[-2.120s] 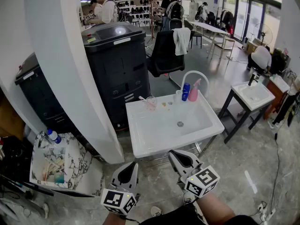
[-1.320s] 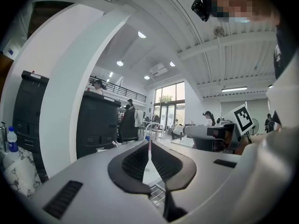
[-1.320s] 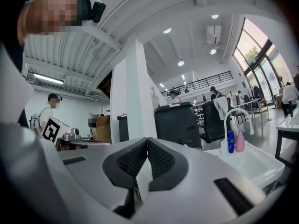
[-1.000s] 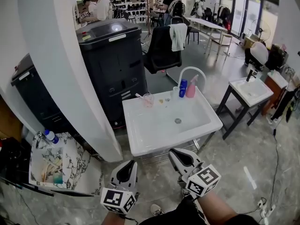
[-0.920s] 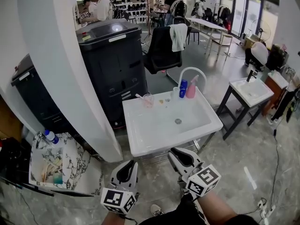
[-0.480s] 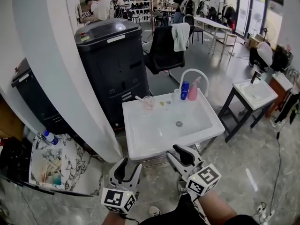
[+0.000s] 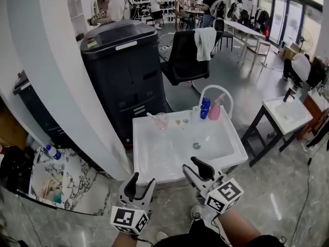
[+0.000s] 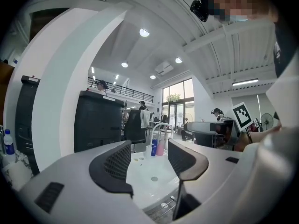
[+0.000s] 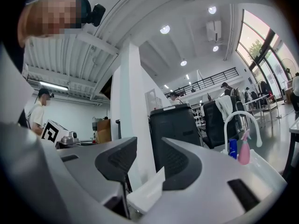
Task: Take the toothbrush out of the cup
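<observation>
A clear cup [image 7: 162, 120] stands on the back rim of the white sink [image 7: 154, 158], with a toothbrush [image 7: 152, 116] leaning out of it to the left. Both grippers hang in front of the sink's near edge, far short of the cup. My left gripper [image 7: 143, 180] [image 8: 150, 155] has its jaws opening, nothing between them, and it looks along the basin. My right gripper [image 7: 191, 163] [image 9: 148, 155] is also opening and empty, with only the sink's corner [image 9: 147, 192] showing behind the gap.
A blue bottle [image 7: 204, 107], a pink spray bottle [image 7: 215, 109] and a white arched faucet [image 7: 216, 89] stand at the sink's back right. A black cabinet [image 7: 126, 71] and a white pillar [image 7: 67, 86] stand to the left, a second sink [image 7: 288, 112] to the right.
Both grippers went from shut to open. They and the camera moved forward, so the sink now lies closer and the jaws reach its near edge.
</observation>
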